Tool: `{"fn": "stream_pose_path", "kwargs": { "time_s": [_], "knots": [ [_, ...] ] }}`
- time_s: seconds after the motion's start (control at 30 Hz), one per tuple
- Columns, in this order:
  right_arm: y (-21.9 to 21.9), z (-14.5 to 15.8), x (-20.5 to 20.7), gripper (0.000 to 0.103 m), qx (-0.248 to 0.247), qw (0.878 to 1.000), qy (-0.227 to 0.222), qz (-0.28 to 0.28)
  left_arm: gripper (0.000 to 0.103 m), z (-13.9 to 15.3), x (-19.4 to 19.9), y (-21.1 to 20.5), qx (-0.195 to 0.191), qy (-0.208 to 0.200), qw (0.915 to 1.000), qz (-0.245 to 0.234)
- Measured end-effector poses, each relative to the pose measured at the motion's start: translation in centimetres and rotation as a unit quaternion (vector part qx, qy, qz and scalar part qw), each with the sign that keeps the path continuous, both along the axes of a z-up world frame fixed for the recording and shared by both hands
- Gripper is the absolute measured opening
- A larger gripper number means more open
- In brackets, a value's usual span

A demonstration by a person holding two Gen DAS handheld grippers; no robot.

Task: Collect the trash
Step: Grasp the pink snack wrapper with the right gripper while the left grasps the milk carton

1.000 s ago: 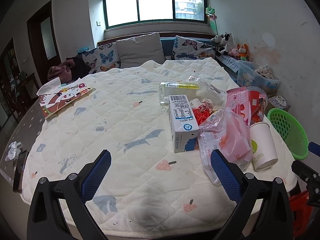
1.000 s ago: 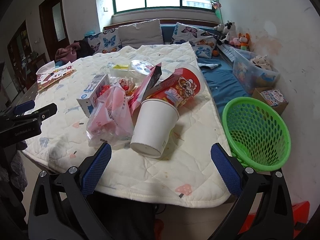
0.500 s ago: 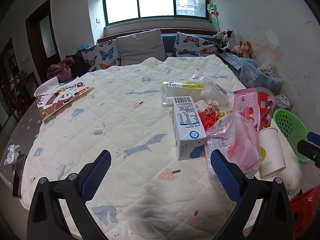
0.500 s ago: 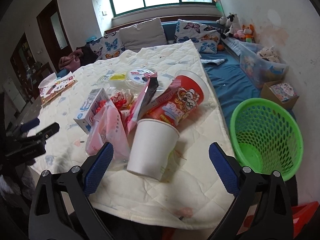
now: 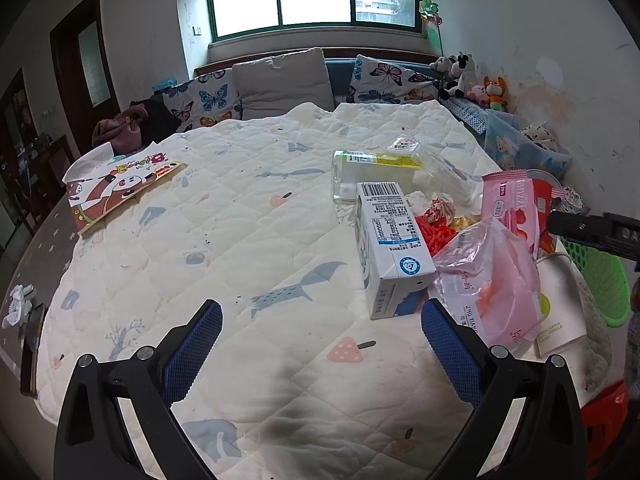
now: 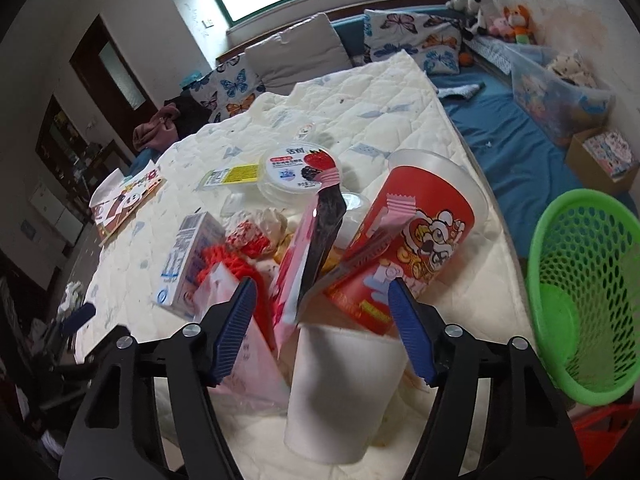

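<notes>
At the far left of the quilted surface, a picture book is lying near the edge, well apart from the trash. Nearer the middle, the left hand-held gripper is hovering over bare quilt with its jaws standing wide and nothing between them. Just right of it, a milk carton is lying on its side, with a clear box with a yellow label behind it and a pink plastic bag touching its right end. Further right, the right hand-held gripper is closing its jaws around the upper part of a white paper cup; the cup is sitting between the blue pads, but whether they are pressing on it cannot be told. Behind the cup, a red snack tub is lying tilted beside a pink wrapper. Off the right edge, a green basket is standing near the pile.
</notes>
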State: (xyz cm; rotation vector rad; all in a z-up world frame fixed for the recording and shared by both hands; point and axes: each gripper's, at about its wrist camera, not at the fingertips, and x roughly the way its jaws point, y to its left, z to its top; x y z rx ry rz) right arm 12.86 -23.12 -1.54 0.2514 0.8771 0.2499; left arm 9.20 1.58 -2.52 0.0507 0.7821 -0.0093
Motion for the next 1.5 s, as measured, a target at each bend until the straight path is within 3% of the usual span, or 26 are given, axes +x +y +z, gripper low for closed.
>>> {"fn": "stream_pose_path", "kwargs": {
  "time_s": [0.23,0.5,0.63,0.73,1.07,1.13,1.23,1.5],
  "knots": [
    [1.1,-0.3,1.9,0.057,-0.005,1.0,0.005,0.005,0.097,-0.4,0.6,0.4,-0.002,0.004,1.0,0.0],
    [2.6,-1.2,3.3,0.035,-0.011,1.0,0.013,0.021,0.097,-0.2,1.0,0.6,-0.006,0.002,1.0,-0.001],
    [2.5,-1.6,3.5,0.015,-0.005,1.0,0.015,0.018,0.097,0.1,1.3,0.6,-0.012,0.002,0.9999,-0.007],
    [2.4,-1.2,3.0,0.01,0.001,1.0,0.005,0.018,0.097,0.5,1.7,0.3,-0.024,0.003,0.9996,-0.017],
    [1.0,3.0,0.9,0.009,0.003,0.998,-0.068,0.002,0.094,1.0,6.1,-2.2,-0.051,0.037,0.9962,-0.06],
    [0.4,4.0,0.4,0.009,0.006,0.997,-0.08,-0.002,0.082,0.4,7.6,-2.7,-0.051,0.056,0.9951,-0.063],
    [-0.5,4.9,-0.4,0.009,0.008,0.996,-0.092,-0.009,0.072,-0.8,9.3,-3.0,-0.054,0.085,0.9934,-0.056],
    [-4.9,6.1,-2.7,0.009,-0.006,0.992,-0.112,-0.051,0.067,-2.5,10.6,-2.1,-0.05,0.114,0.9908,-0.055]
  ]
}}
